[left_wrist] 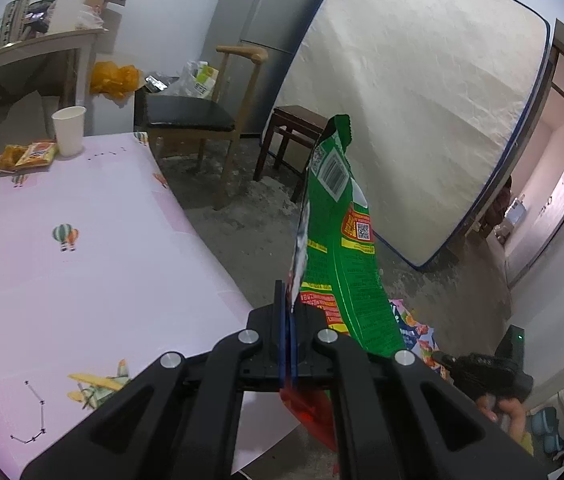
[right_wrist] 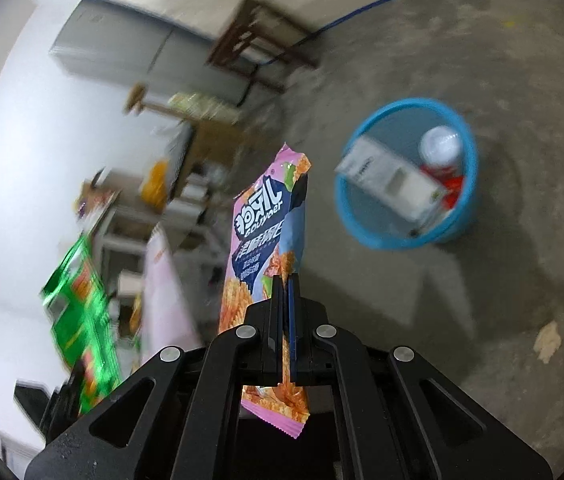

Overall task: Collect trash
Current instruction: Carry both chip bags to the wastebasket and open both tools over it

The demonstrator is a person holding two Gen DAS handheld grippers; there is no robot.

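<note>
Jaws pinching green wrapper [left_wrist: 338, 240], pink wrapper [right_wrist: 266, 240]

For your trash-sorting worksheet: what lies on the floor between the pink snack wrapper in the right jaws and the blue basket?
Nothing: in the right wrist view, only bare concrete floor separates the pink snack wrapper from the blue basket.

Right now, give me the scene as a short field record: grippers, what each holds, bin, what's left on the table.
left gripper: shut on green snack bag, bag sticking up past the fingers
right gripper: shut on pink snack bag
bin: blue basket on the floor, upright, holds a white carton and a can
table: pink cover; paper cup upright, orange packets beside it
bags in bin: neither yet
</note>
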